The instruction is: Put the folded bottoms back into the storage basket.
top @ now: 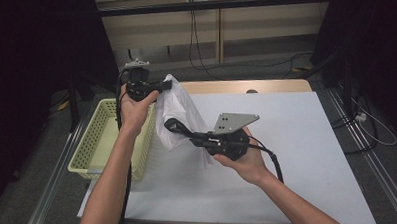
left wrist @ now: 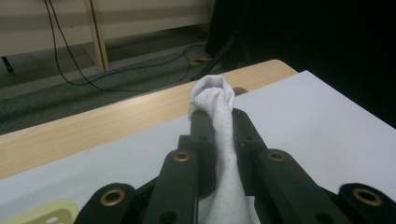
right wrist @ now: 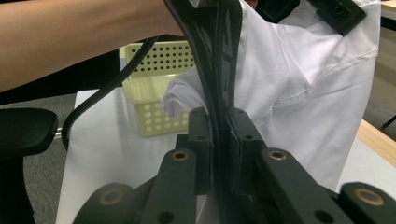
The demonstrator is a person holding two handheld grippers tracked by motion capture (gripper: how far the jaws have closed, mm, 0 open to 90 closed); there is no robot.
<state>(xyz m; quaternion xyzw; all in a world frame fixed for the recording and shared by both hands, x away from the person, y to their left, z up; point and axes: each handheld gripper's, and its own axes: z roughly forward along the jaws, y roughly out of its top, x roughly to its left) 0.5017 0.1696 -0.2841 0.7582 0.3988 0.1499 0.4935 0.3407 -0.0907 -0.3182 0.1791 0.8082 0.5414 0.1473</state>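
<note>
High view: the left gripper (top: 163, 85) holds the top of a white garment (top: 179, 116) lifted above the table (top: 295, 145), with the right gripper (top: 172, 124) at about four o'clock from it clamped lower on the cloth; the garment's lower edge is partly hidden behind that gripper, and the yellow basket (top: 98, 138) sits at nine o'clock, its near end covered by the forearm. Left gripper view: the jaws are clenched on a bunched fold of the garment (left wrist: 219, 121), which pokes out at twelve o'clock, the rest cut off below. Right gripper view: the jaws are pressed together on a dark strip, whose nature is hard to make out, with the garment (right wrist: 299, 93) hanging just behind at two o'clock and the basket (right wrist: 159, 93) partly blocked.
</note>
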